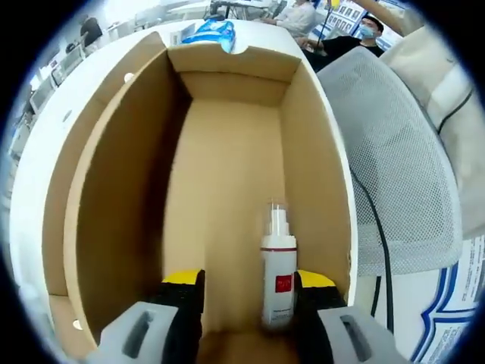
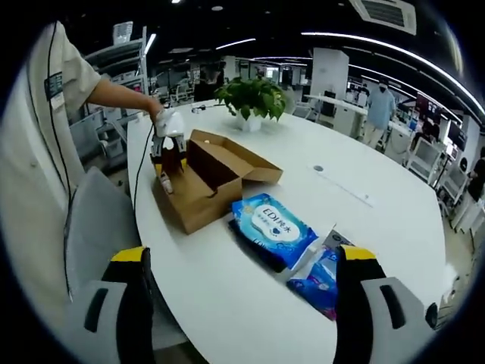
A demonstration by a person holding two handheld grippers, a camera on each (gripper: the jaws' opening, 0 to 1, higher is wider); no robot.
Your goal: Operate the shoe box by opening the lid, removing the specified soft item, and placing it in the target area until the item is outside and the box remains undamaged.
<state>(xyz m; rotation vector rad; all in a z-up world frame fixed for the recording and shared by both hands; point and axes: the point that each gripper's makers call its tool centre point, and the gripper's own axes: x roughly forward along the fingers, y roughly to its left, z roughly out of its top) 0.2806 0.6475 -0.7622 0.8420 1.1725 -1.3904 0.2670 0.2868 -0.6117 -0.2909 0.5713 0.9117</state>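
**A:** Box (image 1: 114,189): where is it found, and how should it be handled?

**B:** It is set open on the table (image 2: 227,318). Light cardboard is judged easily creased, so the walls should not be pressed.

**A:** And the soft item?

**B:** Two wipes packs (image 2: 273,227) are seen outside, just beside it. They are judged pliant and slippery, best pinched at an edge. A stiff bottle (image 1: 278,265) is seen inside, between the wide, unclamped jaws of the left gripper (image 1: 250,279). The right gripper (image 2: 242,254) is held wide, empty.
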